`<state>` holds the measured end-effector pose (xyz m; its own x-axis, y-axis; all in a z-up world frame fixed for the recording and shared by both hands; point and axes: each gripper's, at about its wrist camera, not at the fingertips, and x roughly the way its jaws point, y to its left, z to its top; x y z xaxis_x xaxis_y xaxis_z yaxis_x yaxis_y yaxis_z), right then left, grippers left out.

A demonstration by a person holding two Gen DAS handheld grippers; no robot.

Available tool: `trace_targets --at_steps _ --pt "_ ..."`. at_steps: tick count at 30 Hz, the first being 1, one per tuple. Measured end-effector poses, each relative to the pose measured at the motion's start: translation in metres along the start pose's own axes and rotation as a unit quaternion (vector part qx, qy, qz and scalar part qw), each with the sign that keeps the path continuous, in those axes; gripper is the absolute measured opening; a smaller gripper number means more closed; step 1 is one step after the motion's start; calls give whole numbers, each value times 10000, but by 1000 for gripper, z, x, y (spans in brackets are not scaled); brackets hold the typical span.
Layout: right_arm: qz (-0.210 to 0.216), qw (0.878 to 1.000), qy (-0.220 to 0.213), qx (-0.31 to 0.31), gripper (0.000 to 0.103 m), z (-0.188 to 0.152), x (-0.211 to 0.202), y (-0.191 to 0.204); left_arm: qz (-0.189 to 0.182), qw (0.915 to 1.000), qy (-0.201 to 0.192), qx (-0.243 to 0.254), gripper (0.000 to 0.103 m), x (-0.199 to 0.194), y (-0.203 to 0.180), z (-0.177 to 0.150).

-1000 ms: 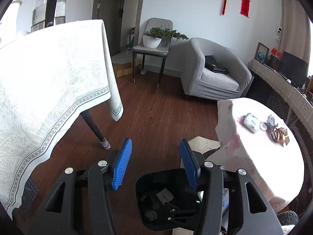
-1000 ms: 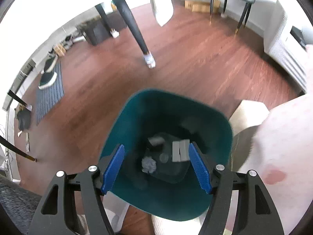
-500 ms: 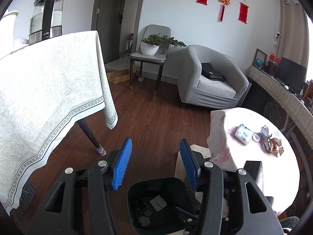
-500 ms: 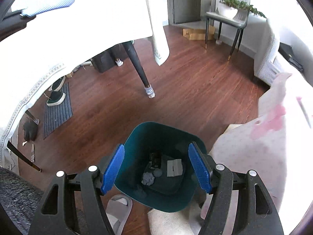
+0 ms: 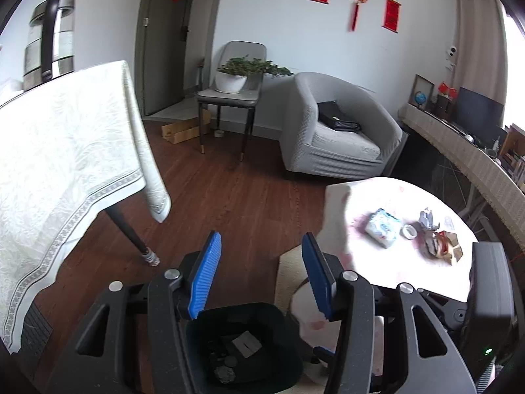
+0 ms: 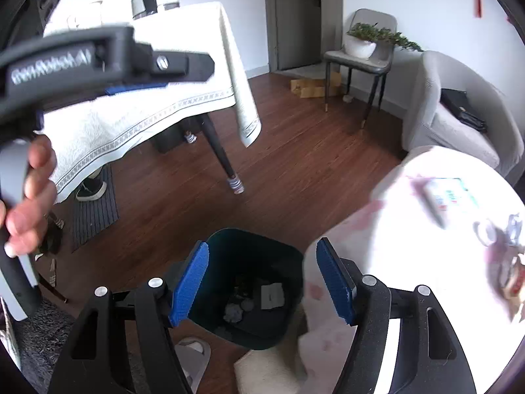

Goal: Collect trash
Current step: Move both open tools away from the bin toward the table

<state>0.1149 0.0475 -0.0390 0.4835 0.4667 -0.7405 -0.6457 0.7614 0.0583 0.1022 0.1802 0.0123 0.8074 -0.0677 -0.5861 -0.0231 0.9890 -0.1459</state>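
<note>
Nearest, the left gripper [image 5: 261,274] hangs over the floor with its blue pads spread wide and nothing between them. The right gripper [image 6: 262,282] is likewise wide apart and empty, held above the dark bin [image 6: 252,282]. The bin stands on the wood floor [image 5: 236,193], its right rim just beside the hanging edge of the round table's pale cloth [image 5: 334,223]. Inside the bin lie a crumpled wad [image 6: 233,312], a flat white scrap [image 6: 271,296] and a few small dark bits.

On the round table [image 5: 403,275], right of the bin, loose trash sits together toward the far right: a white and blue packet [image 5: 382,228], a small white ring [image 5: 409,231], a crumpled foil piece [image 5: 426,218] and torn brown wrappers [image 5: 443,248]. In the right wrist view this side is blurred.

To the left, a large table under a patterned white cloth [image 5: 65,164] overhangs the floor; its dark leg [image 5: 131,233] stands near the bin. Between the two tables the floor is open boards. Farther off stand a grey armchair [image 5: 338,134], a chair bearing a potted plant [image 5: 236,75], and a grey door [image 5: 167,39].
</note>
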Motion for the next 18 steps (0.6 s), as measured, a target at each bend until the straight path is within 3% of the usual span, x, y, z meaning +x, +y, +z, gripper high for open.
trace_targets --at_steps 13,18 --pt "-543 9967 -348 501 69 -22 -58 -73 -433 9984 170 330 61 27 -72 0" --pt "-772 9930 -418 791 69 -37 -79 -107 -670 9962 266 491 75 40 -101 -5"
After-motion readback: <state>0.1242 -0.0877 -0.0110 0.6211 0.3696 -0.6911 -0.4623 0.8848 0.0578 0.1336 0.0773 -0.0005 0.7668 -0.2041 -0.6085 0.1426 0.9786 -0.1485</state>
